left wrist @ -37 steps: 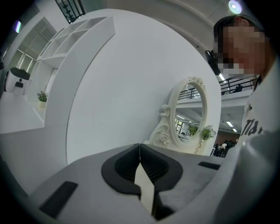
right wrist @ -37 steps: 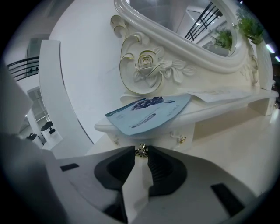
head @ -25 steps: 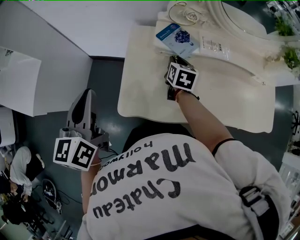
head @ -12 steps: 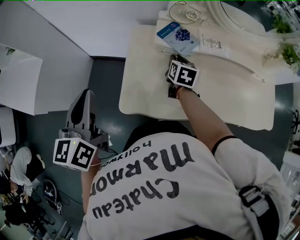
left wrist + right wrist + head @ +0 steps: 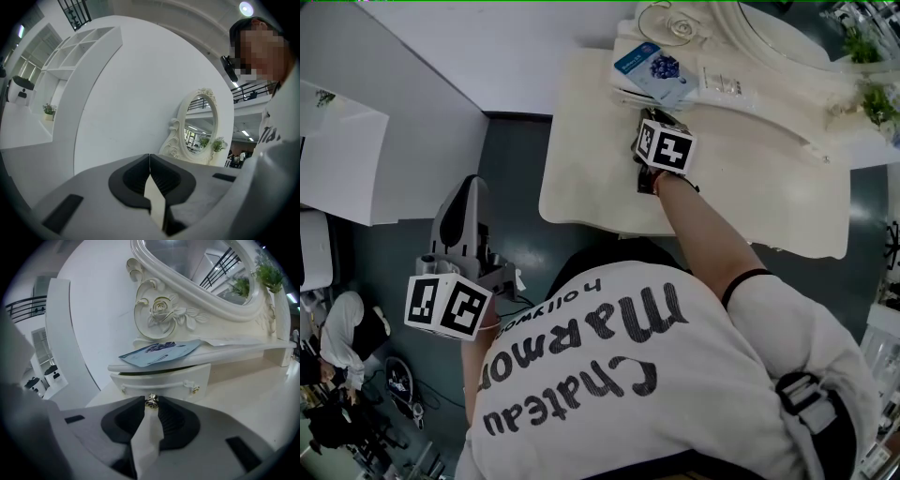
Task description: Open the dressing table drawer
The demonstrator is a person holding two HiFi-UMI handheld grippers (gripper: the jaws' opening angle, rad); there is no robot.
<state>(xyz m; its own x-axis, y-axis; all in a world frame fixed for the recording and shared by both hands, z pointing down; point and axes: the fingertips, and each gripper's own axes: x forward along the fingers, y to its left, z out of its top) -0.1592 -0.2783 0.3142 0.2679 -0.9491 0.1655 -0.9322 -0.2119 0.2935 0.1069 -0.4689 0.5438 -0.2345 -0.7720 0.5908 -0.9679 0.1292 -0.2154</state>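
Note:
The cream dressing table's small drawer (image 5: 161,379) sits under a low shelf below the mirror, with a dark gap along its top edge. Its metal knob (image 5: 151,401) is pinched between the tips of my right gripper (image 5: 151,403), which is shut on it. In the head view that gripper's marker cube (image 5: 664,147) hides the drawer front. My left gripper (image 5: 470,187) hangs off the table's left side over the dark floor. It is shut with nothing in it, the fingertips (image 5: 154,169) meeting at their ends.
A blue packet (image 5: 654,73) and a clear packet (image 5: 722,86) lie on the shelf above the drawer. The oval mirror (image 5: 201,277) with its carved frame rises behind, and green plants (image 5: 879,103) stand at the right. The tabletop (image 5: 750,187) spreads right; a white panel (image 5: 412,150) stands left.

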